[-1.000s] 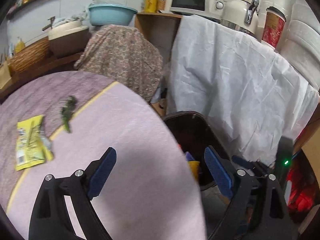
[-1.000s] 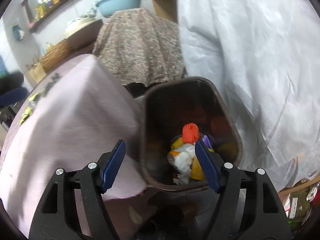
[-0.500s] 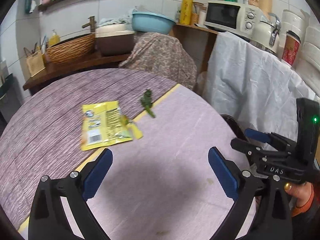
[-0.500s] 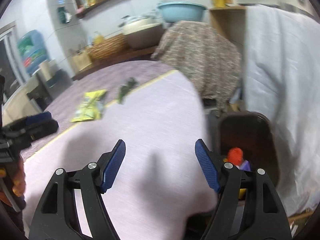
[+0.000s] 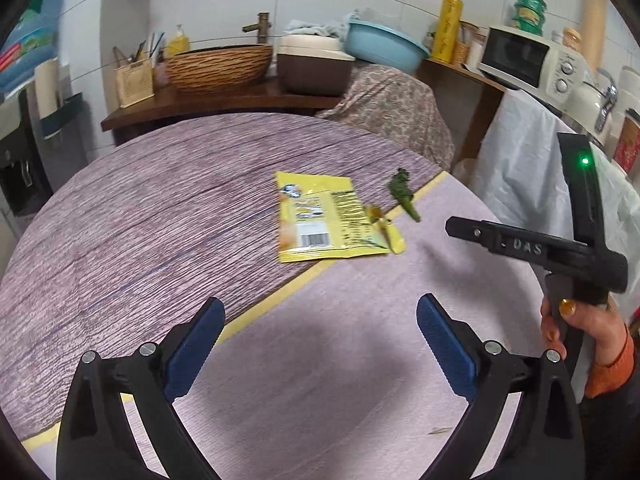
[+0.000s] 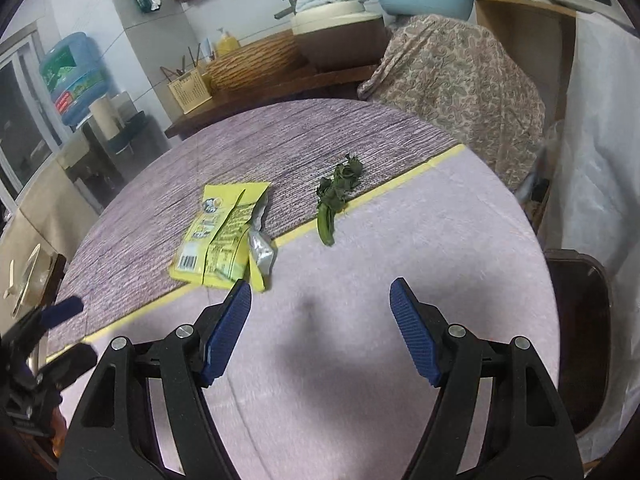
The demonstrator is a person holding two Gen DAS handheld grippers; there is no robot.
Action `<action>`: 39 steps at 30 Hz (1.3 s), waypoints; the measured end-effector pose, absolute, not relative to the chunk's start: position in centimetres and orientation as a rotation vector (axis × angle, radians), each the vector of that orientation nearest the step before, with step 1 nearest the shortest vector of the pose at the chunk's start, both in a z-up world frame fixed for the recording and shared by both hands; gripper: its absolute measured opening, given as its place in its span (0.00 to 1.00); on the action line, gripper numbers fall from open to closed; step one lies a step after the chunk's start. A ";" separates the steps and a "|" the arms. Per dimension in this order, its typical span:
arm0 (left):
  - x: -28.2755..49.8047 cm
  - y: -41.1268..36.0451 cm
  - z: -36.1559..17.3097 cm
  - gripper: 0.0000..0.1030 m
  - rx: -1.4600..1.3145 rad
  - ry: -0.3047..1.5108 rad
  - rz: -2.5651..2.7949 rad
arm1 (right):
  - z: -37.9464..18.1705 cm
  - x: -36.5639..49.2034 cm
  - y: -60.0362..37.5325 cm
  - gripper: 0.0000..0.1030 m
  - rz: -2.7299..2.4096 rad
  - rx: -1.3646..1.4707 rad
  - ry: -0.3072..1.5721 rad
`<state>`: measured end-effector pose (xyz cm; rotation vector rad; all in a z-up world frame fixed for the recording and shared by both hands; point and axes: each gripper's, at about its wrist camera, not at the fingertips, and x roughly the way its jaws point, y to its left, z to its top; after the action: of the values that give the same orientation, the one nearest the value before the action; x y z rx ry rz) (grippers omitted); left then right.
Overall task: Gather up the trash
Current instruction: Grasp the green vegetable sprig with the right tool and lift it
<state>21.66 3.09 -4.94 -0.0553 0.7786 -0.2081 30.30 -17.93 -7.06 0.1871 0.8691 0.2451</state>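
My left gripper hangs over the round table, its jaws having just been opening, now spread wide with nothing between them. My right gripper stands open too, empty, above the pale cloth. The yellow snack wrapper, bearing a barcode and small print too blurred for me to read, lies flat across the yellow tape line. The green vegetable scrap lies just beside it. The dark trash bin sits off the table's right edge. Raised letters "DAS" show on the right tool's body.
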 end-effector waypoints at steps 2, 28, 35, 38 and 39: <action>21.7 3.8 -5.2 0.93 -0.070 0.784 -0.199 | -7.4 31.6 -17.3 0.70 0.231 0.181 0.886; 23.9 5.6 -6.8 0.93 -0.100 0.831 -0.176 | -10.0 38.5 -13.7 0.21 0.088 -0.032 0.899; 26.7 4.3 -7.0 0.93 -0.085 0.849 -0.172 | -9.4 37.9 -15.3 0.09 0.097 -0.024 0.872; 28.5 4.2 -7.1 0.93 -0.087 0.859 -0.152 | -8.8 37.1 -16.2 0.09 0.121 0.001 0.855; 29.0 4.3 -7.1 0.93 -0.091 0.863 -0.150 | -8.5 36.7 -16.4 0.09 0.130 0.004 0.847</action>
<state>29.03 4.27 -7.14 -0.0908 0.8631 -0.1497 36.67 -16.45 -8.53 0.0037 0.8469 0.1298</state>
